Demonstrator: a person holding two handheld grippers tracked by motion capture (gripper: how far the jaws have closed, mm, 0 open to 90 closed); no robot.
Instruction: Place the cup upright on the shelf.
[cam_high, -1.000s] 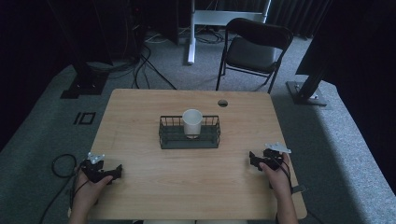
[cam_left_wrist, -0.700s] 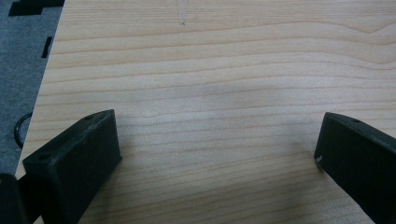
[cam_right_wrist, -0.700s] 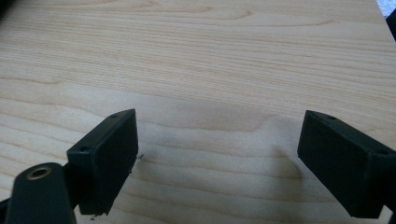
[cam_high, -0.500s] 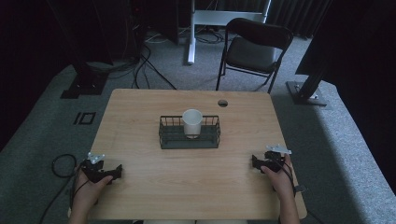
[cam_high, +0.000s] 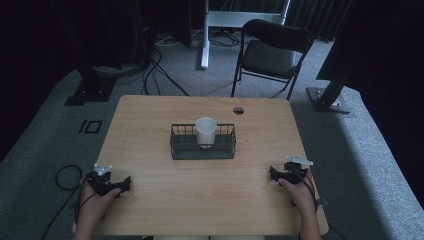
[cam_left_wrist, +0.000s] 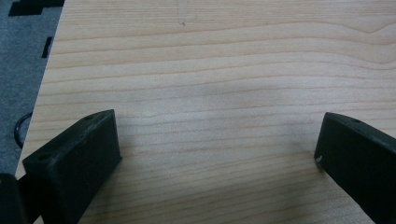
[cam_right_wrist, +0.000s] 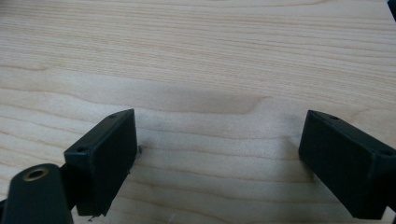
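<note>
Centrally, upright cup (cam_high: 205, 131) (mouth skyward)

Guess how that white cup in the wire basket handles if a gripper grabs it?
The white cup looks thin-walled and open-topped, so probably light and easily crushed. It stands taller than the wire basket, so a push near the rim may tip it against the wires. Its smooth side might slip.
</note>
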